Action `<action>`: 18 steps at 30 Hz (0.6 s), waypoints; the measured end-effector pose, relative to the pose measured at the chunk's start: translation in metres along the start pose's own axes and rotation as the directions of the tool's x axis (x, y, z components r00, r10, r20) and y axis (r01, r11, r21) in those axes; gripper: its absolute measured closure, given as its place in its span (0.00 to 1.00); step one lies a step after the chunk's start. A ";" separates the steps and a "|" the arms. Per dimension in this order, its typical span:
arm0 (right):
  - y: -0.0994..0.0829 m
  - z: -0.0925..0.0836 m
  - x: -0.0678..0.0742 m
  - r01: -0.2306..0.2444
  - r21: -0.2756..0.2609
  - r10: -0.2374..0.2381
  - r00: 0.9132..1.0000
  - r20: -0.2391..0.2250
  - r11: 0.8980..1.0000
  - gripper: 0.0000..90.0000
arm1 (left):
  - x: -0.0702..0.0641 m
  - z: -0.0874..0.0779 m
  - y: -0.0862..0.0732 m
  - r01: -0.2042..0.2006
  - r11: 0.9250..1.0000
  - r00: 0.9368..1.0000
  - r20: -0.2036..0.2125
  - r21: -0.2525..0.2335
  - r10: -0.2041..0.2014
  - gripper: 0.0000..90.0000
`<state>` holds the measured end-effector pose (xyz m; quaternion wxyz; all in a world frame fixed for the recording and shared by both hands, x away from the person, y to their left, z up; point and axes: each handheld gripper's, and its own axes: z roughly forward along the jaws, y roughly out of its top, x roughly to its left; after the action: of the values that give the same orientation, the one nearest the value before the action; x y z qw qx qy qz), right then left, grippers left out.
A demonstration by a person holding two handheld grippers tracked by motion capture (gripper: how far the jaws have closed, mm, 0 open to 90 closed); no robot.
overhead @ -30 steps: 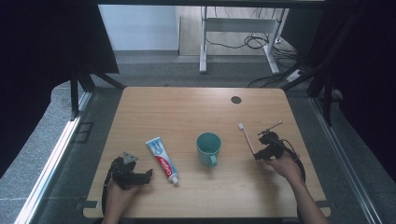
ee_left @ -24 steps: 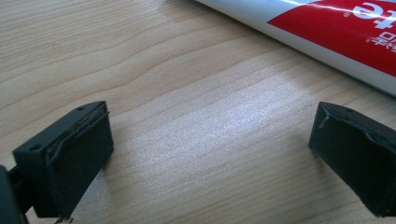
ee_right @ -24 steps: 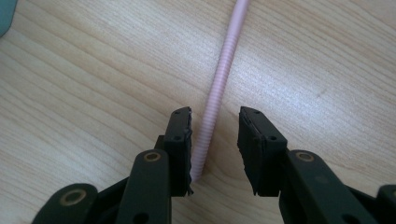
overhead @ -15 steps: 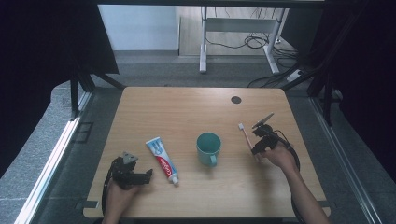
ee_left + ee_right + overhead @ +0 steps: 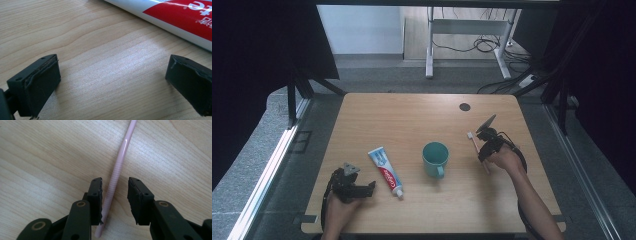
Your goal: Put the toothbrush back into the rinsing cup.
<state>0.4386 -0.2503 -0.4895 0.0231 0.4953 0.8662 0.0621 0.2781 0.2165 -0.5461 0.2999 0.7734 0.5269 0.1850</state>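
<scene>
A pink toothbrush (image 5: 473,141) lies on the wooden table (image 5: 412,115) at the right, its bristle head pointing away from me. My right gripper (image 5: 484,146) stands over it. In the right gripper view the ribbed pink handle (image 5: 120,162) runs between the jaws of the right gripper (image 5: 115,185), which stand apart without pressing on it. A teal mug (image 5: 435,157) stands in the middle. A white, red and blue toothpaste tube (image 5: 386,171) lies left of it. My left gripper (image 5: 369,189) rests open near the front left edge, the tube (image 5: 175,17) just beyond its jaws (image 5: 112,82).
A black round grommet (image 5: 465,106) sits in the table's far right part. Beyond the far edge, on the floor, are a white desk frame (image 5: 462,30) and cables. Bare wood lies between the mug and the far edge.
My right hand has moved left and slightly away from me, bringing its gripper over the toothbrush handle. The left hand, tube and mug have not moved.
</scene>
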 end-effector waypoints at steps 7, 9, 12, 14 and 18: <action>0.013 0.004 0.000 -0.007 0.051 0.007 1.000 -0.004 0.999 0.77 | 0.000 0.000 0.000 0.000 1.000 1.000 0.002 0.000 0.000 0.00; 0.015 0.006 0.000 -0.009 0.057 0.009 1.000 0.000 0.998 0.78 | 0.000 0.000 0.000 0.000 1.000 1.000 0.001 -0.001 0.000 0.00; 0.019 0.009 0.000 -0.015 0.072 0.015 1.000 0.004 0.997 0.78 | 0.000 0.000 0.000 0.000 1.000 1.000 0.002 0.000 0.000 0.00; 0.021 0.011 0.000 -0.014 0.078 0.014 1.000 0.006 0.997 0.79 | 0.000 0.000 0.000 -0.001 1.000 1.000 0.003 0.000 0.001 0.00; 0.023 0.013 0.000 -0.018 0.085 0.017 1.000 0.014 0.996 0.82 | 0.000 0.000 0.000 -0.001 1.000 1.000 0.003 0.000 0.001 0.00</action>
<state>0.4599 -0.2372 -0.4996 0.0070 0.5039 0.8635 0.0221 0.2784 0.2164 -0.5461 0.3005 0.7740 0.5260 0.1841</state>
